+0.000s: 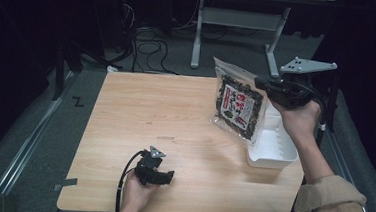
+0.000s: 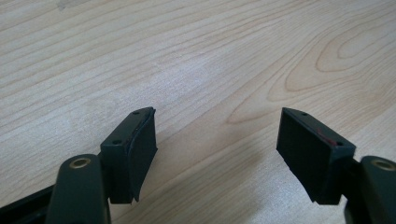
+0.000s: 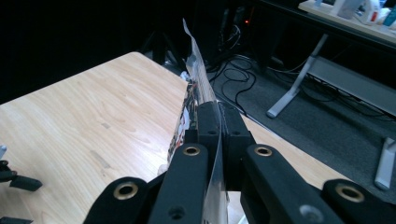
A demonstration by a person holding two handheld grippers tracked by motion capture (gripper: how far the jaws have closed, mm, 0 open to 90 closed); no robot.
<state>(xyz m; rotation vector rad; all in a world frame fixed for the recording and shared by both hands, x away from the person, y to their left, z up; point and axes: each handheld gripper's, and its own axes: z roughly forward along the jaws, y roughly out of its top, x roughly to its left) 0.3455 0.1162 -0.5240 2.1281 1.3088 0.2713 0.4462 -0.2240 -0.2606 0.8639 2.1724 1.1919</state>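
Wooden table (image 1: 175, 115) in a dark room, cables (image 1: 147, 48) on grey floor (image 1: 38, 140) beyond it. Right gripper (image 1: 262, 84) clamps a packet (image 1: 238, 104) above the table's white tray (image 1: 278, 155); left gripper (image 1: 170, 177) rests wide open, empty.

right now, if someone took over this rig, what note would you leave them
Right tongs: shut on the edge of the clear plastic snack packet with the dark printed label, held in the air above the right side of the light wooden table.
Left tongs: open, holding nothing, low over the table's near edge.
White rectangular plastic tray: at the table's right edge, just below the packet.
Done: packet gripped and off the table.
Left: probably set the packet down, perhaps in the tray.
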